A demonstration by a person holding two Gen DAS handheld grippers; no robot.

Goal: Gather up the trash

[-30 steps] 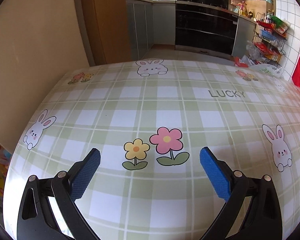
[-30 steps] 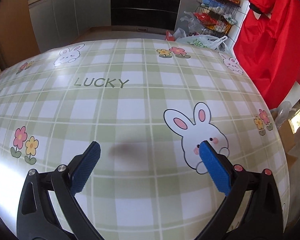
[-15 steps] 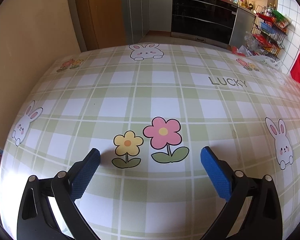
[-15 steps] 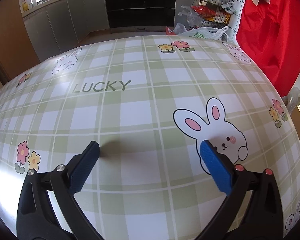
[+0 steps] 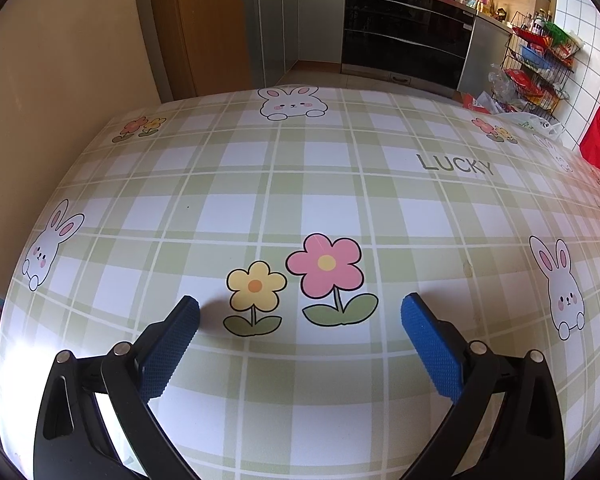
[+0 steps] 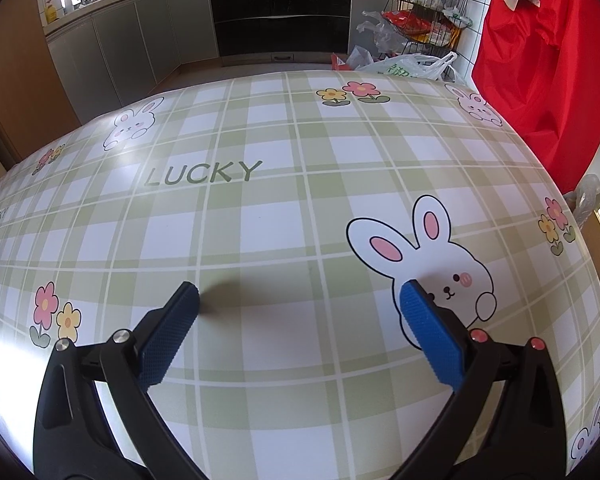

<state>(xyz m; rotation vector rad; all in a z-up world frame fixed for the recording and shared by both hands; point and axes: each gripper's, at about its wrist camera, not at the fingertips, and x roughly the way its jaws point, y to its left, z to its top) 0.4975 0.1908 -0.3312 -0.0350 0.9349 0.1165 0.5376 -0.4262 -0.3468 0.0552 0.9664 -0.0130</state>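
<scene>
Both views have drifted slightly since a moment ago: the left hand-held gripper [image 5: 300, 312] has tipped up a little, showing more kitchen beyond the counter [image 5: 328, 208], and the printed rabbit [image 6: 432, 256] now sits nearer the right hand-held gripper [image 6: 300, 308]. Both have their blue pads [image 5: 428, 344] spread wide, holding nothing. No trash shows ahead of either; a plastic bag [image 6: 412, 66] lies past the counter's far edge.
</scene>
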